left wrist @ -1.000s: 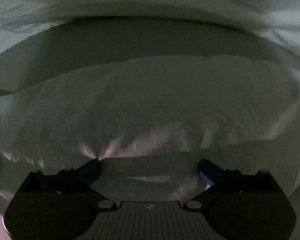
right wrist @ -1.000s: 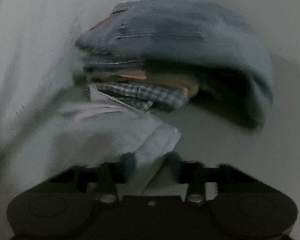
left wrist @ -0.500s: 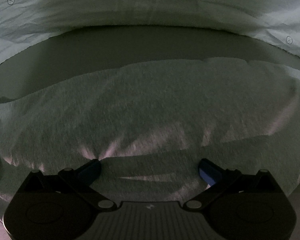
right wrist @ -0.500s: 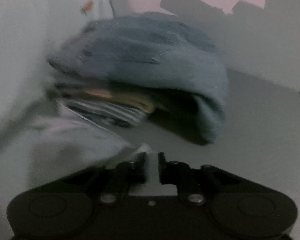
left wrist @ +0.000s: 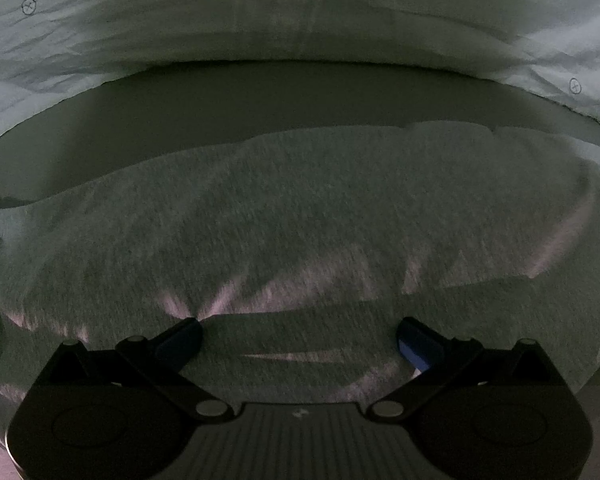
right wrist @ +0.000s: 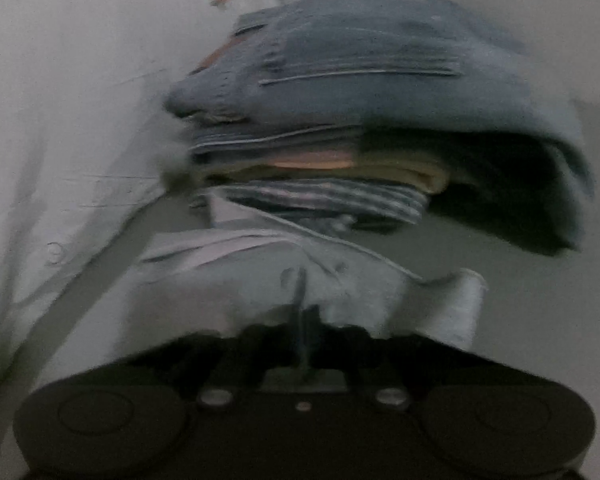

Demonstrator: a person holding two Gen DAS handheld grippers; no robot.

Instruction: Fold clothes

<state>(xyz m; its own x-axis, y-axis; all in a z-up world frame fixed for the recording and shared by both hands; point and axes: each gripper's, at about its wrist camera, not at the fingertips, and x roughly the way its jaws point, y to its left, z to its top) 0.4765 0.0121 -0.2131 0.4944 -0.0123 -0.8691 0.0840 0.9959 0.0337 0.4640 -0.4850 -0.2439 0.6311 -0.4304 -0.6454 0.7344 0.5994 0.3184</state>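
Observation:
In the left wrist view a grey knit garment (left wrist: 300, 208) lies spread on the dark surface. My left gripper (left wrist: 298, 330) rests on it, open wide, with blue fingertips (left wrist: 180, 334) apart and nothing between them. In the right wrist view my right gripper (right wrist: 302, 332) is shut on a pale light-blue garment (right wrist: 260, 276), which bunches up over the jaws. The view is blurred. Behind it stands a stack of folded clothes (right wrist: 340, 176) with folded jeans (right wrist: 380, 80) on top.
A crumpled white sheet (left wrist: 260, 12) with small printed marks runs along the far side in the left wrist view. It also shows at the left in the right wrist view (right wrist: 68, 100). Grey surface (right wrist: 540, 320) lies right of the stack.
My right gripper has closed fully on the pale garment and swung around, so the stack shifted in view. My left gripper stays open on the grey garment, drawing back slightly.

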